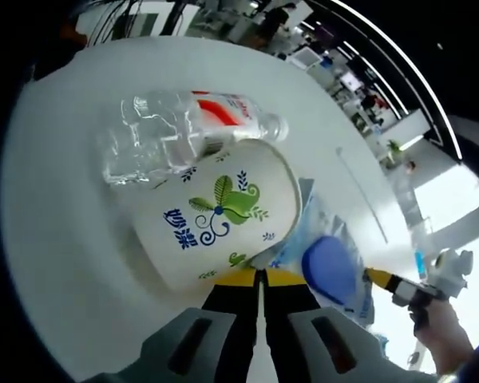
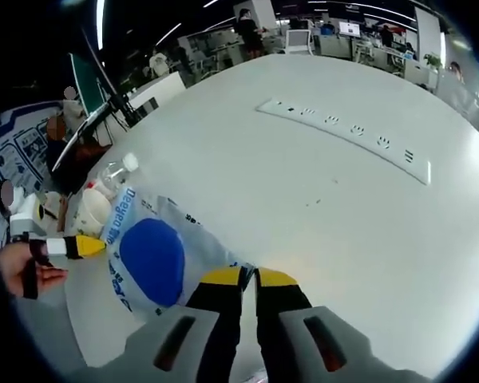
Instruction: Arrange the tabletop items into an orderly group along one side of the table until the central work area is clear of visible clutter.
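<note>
A white paper cup (image 1: 215,215) with a green and blue leaf print lies tilted on the white table (image 1: 64,239). My left gripper (image 1: 259,277) is shut on its near rim. A clear plastic bottle (image 1: 184,132) with a red label lies just behind the cup, touching it. Right of the cup lies a clear plastic packet (image 1: 327,267) with a blue oval, and my right gripper (image 1: 379,278) reaches its edge from the right. In the right gripper view my right gripper (image 2: 249,277) is shut on the corner of the packet (image 2: 152,255). The cup (image 2: 96,209), the bottle (image 2: 116,171) and my left gripper (image 2: 78,246) sit at the left.
A long white power strip (image 2: 343,128) is set into the table (image 2: 319,223) at the far side. A hand (image 2: 20,271) holds the left gripper. Office desks, screens and people stand beyond the table edge.
</note>
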The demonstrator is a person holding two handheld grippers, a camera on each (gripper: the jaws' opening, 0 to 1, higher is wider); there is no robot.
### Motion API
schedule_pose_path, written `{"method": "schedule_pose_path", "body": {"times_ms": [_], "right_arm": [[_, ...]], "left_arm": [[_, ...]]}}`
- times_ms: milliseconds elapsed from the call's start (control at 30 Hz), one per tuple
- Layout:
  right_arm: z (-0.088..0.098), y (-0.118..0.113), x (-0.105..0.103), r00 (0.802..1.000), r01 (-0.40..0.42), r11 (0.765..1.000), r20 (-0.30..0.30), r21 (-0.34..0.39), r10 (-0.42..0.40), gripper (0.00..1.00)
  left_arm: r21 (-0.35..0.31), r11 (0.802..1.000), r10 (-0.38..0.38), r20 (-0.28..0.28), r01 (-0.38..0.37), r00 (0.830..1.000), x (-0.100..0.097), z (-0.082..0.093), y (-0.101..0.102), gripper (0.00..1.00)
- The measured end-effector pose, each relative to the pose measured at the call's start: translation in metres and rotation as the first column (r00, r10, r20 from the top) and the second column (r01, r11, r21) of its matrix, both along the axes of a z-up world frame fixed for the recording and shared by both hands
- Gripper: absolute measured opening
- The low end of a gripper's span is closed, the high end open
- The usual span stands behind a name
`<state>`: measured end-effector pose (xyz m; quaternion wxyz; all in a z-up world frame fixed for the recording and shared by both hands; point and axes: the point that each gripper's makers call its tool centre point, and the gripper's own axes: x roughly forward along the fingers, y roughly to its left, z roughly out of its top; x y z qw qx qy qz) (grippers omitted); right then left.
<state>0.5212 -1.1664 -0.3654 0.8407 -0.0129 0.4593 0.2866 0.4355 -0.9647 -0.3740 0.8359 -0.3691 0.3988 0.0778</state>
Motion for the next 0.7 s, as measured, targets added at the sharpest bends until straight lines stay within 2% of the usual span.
{"method": "schedule_pose_path", "body": {"times_ms": [700], "right_arm": [[0.005,-0.013,-0.014,1.000,-0.007,0.999,-0.025,-0.036,0.006,0.01]], "left_arm": [[0.004,0.999,-0.054,0.000,0.054,0.999,-0.009,0.002,-0.010,0.00]]}}
